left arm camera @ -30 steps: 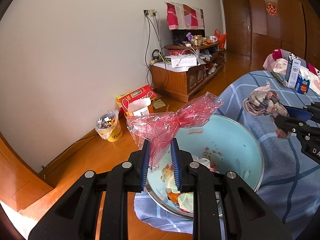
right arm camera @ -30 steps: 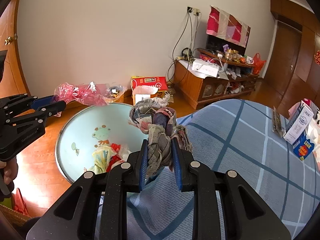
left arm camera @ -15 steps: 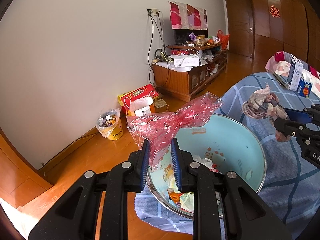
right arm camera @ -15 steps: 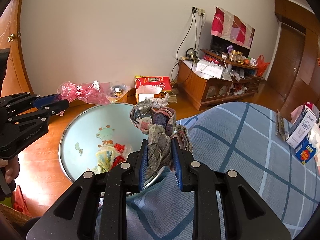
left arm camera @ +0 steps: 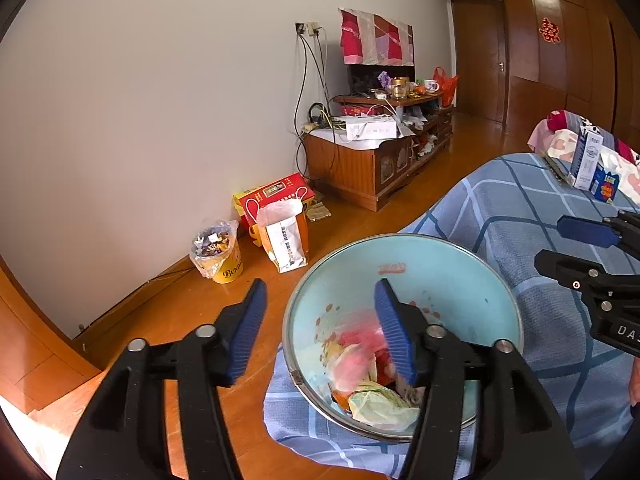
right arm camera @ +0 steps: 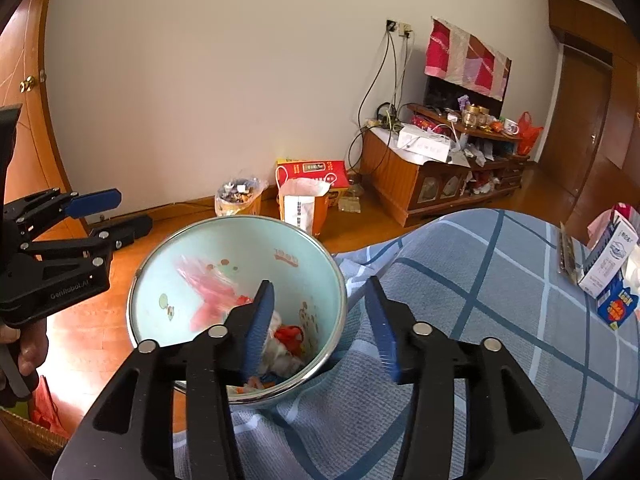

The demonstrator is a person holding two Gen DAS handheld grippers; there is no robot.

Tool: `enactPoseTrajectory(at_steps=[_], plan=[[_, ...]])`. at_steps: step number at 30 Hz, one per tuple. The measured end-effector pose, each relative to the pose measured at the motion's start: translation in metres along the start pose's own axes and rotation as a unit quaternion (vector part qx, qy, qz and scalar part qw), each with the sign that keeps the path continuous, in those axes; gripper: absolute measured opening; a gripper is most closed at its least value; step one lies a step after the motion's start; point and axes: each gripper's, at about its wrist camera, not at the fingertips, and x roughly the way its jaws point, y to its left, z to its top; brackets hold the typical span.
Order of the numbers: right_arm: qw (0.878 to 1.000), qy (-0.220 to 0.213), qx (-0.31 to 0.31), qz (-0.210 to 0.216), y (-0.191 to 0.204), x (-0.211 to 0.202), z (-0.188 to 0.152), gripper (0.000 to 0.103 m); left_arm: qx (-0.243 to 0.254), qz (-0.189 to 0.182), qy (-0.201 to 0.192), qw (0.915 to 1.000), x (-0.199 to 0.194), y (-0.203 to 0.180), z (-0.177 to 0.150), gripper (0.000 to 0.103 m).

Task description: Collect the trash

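A light blue enamel basin (left arm camera: 448, 280) (right arm camera: 188, 256) sits on the blue checked bedcover at its edge. A red plastic wrapper (left arm camera: 356, 340) (right arm camera: 208, 288), blurred, is in the basin over other trash (left arm camera: 380, 400) (right arm camera: 288, 340). My left gripper (left arm camera: 320, 320) is open and empty above the basin's left rim; it also shows in the right wrist view (right arm camera: 116, 216). My right gripper (right arm camera: 320, 316) is open and empty over the basin's right rim; it also shows in the left wrist view (left arm camera: 576, 244). The cloth rag is hidden from me.
The bedcover (right arm camera: 460, 320) spreads to the right, with cartons (right arm camera: 612, 272) at its far side. On the wooden floor by the wall stand a full yellow bin (left arm camera: 218, 256), a paper bag (left arm camera: 284, 240), a red box (left arm camera: 276, 196) and a cluttered cabinet (left arm camera: 372, 156).
Both grippers have opened. The red wrapper has left the left gripper and is dropping into the basin. The rag has left the right gripper and is out of sight.
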Motion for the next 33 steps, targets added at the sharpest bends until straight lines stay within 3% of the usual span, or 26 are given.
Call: enactPoseTrajectory(at_steps=[2,6,19,33], plan=[[1.0,-0.012,0.008,-0.005,-0.003,-0.008,-0.001,0.064,-0.002,-0.002,-0.008,1.0,-0.006,-0.001,0.001,0.068],[0.999,-0.027,0.023,-0.012,-0.009,-0.026,-0.005,0.066,-0.006,-0.005,-0.024,0.9997,-0.018,-0.001,0.003,0.08],[0.996,-0.066,0.044,-0.039,-0.02,-0.077,-0.011,0.069,-0.004,-0.014,-0.06,0.9981,-0.053,-0.007,0.014,0.086],[0.995,-0.078,0.053,-0.042,-0.024,-0.089,-0.012,0.069,-0.004,-0.012,-0.064,0.9978,-0.059,-0.009,0.012,0.088]])
